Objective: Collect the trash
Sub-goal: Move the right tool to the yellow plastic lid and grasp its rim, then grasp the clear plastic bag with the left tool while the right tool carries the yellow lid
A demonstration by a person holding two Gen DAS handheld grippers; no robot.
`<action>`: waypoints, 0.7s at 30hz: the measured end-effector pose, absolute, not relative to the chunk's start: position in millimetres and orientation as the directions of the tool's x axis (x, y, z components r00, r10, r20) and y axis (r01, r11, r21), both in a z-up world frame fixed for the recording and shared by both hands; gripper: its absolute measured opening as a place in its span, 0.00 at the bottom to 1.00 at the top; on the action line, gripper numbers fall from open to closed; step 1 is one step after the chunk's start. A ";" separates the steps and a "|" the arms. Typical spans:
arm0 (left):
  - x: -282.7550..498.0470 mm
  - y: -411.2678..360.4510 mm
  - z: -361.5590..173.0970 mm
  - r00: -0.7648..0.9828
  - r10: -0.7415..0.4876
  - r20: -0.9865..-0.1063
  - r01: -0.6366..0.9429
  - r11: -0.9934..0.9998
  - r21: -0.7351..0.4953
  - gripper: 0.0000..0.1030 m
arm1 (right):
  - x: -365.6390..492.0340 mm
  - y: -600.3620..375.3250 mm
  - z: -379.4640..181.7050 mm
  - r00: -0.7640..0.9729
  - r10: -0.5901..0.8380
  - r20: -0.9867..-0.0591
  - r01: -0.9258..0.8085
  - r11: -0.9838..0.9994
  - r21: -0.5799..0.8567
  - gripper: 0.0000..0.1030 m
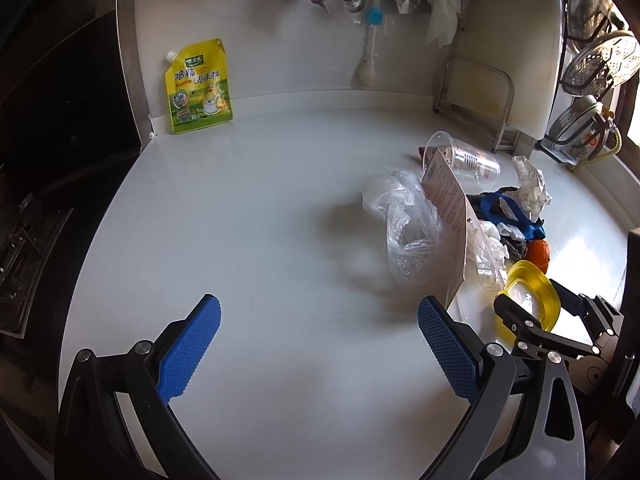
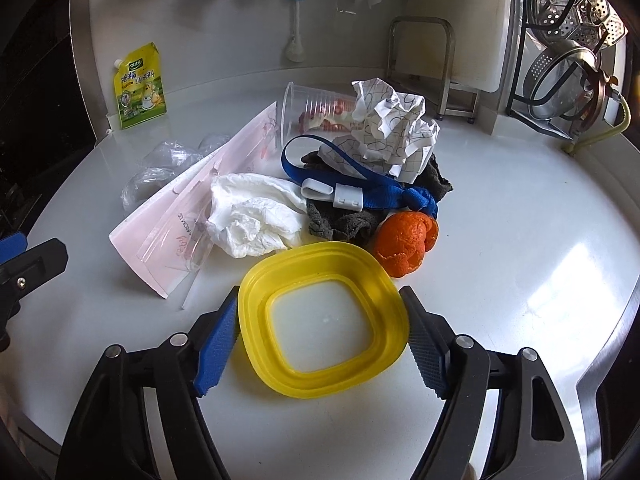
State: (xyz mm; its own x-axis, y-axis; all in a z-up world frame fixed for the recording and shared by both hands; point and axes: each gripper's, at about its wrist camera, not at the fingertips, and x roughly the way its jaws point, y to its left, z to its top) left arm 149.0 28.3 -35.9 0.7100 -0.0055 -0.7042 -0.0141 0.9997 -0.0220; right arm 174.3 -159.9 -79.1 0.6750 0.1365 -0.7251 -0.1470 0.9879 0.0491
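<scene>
1. Trash sits heaped on my white counter (image 2: 500, 220): a yellow lid (image 2: 324, 320) nearest me, orange peel (image 2: 404, 242) just beyond it, then a white tissue (image 2: 256, 216), blue strap (image 2: 360, 188), crumpled paper (image 2: 394, 124) and a clear cup (image 2: 312, 114) on its side.
2. My right gripper (image 2: 322, 336) straddles the yellow lid, one blue pad at each edge. The jaws stand wide, and I cannot tell whether the pads actually press on the rim.
3. My left gripper (image 1: 318, 348) hangs over bare counter with jaws spread wide, nothing between them.
4. From the left camera, a clear plastic bag (image 1: 408, 232) lies just ahead and rightward of those fingers, beside a pink package (image 1: 448, 208).
</scene>
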 end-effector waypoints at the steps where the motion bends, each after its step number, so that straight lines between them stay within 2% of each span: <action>1: 151.0 27.2 -35.4 0.710 -0.010 -0.704 -0.011 1.000 -0.025 0.94 | 172.3 -161.9 -79.0 0.677 0.138 -0.723 -0.144 0.988 0.053 0.71; 12: 187.9 14.6 -19.3 0.720 -0.042 -0.693 -0.008 0.998 -0.069 0.94 | 139.7 -198.3 -64.0 0.717 0.143 -0.683 -0.085 0.989 0.118 0.70; 21: 242.3 -1.4 -16.7 0.678 -0.029 -0.735 -0.013 0.999 -0.051 0.94 | 122.9 -218.8 -53.5 0.749 0.146 -0.647 -0.053 0.986 0.160 0.70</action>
State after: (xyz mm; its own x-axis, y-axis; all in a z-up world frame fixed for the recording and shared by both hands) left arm 242.3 -1.4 -16.7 0.6779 -0.0287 -0.7346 -0.0130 0.9986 -0.0510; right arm 122.9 -218.8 -53.5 0.7486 0.1459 -0.6467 -0.0535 0.9856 0.1604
